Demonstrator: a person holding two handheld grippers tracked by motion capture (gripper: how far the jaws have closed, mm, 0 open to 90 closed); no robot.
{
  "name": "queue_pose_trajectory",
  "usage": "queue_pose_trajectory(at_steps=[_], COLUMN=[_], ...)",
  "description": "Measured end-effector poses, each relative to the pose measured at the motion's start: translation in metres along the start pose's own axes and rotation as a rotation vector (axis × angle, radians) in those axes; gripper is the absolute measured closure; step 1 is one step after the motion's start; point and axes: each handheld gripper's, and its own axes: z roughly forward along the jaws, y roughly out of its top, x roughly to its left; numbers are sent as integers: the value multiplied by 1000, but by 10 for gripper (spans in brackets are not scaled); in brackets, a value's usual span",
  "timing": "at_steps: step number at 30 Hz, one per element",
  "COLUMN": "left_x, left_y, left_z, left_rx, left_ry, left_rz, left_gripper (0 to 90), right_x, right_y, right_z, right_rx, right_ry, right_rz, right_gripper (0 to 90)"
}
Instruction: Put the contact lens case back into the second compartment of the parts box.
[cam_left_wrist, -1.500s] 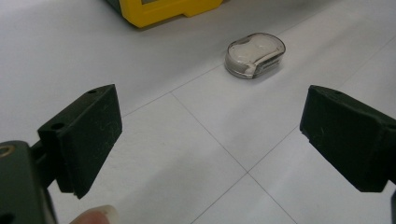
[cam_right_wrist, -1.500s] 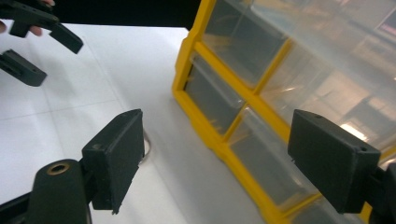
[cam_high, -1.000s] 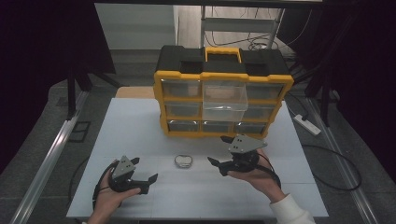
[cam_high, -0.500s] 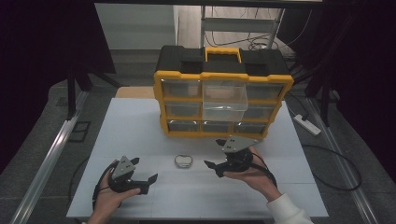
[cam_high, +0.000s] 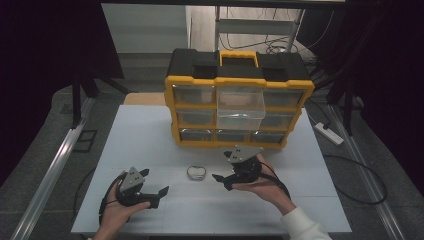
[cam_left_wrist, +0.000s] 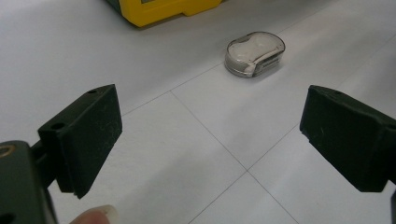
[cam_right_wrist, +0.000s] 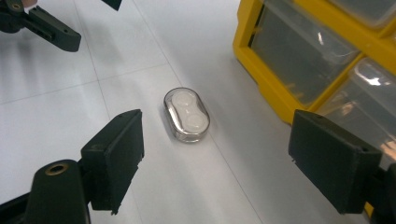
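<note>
- Left claw (cam_high: 161, 192): rests low on the near left of the desk (cam_high: 135, 130), jaws spread wide and empty. It sits in the same place as a second ago. In the left gripper view the small clear case (cam_left_wrist: 254, 54) lies ahead between the jaws, well apart from them.
- Small clear case (cam_high: 196, 172): lies flat on the desk at centre, near the front of the organizer and between the two claws. Two round white wells show through its lid in the right gripper view (cam_right_wrist: 187, 115).
- Right claw (cam_high: 219, 178): jaws spread wide, empty. Over the last second it has moved left and nearer, toward the case; the case now sits ahead between its jaws, not yet touched. Judgement: a pick-up approach is in hand.
- Yellow and black drawer organizer (cam_high: 239, 100): stands at the far centre-right, one clear upper middle drawer (cam_high: 241, 108) pulled out, a likely destination.
</note>
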Motion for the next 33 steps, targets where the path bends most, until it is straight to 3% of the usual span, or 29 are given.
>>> queue_pose_trajectory(at_steps=[23,33], left_x=[-1,-2], left_y=[0,1], left_z=[1,0], left_rx=[-1,-6], left_ry=[-7,-7], left_rz=[-2,-6], left_gripper=[66,65], right_x=[2,1], right_y=[6,19], right_z=[47,64], right_rx=[114,125], right_ry=[63,105], right_rz=[-30,-50], right_gripper=[177,172])
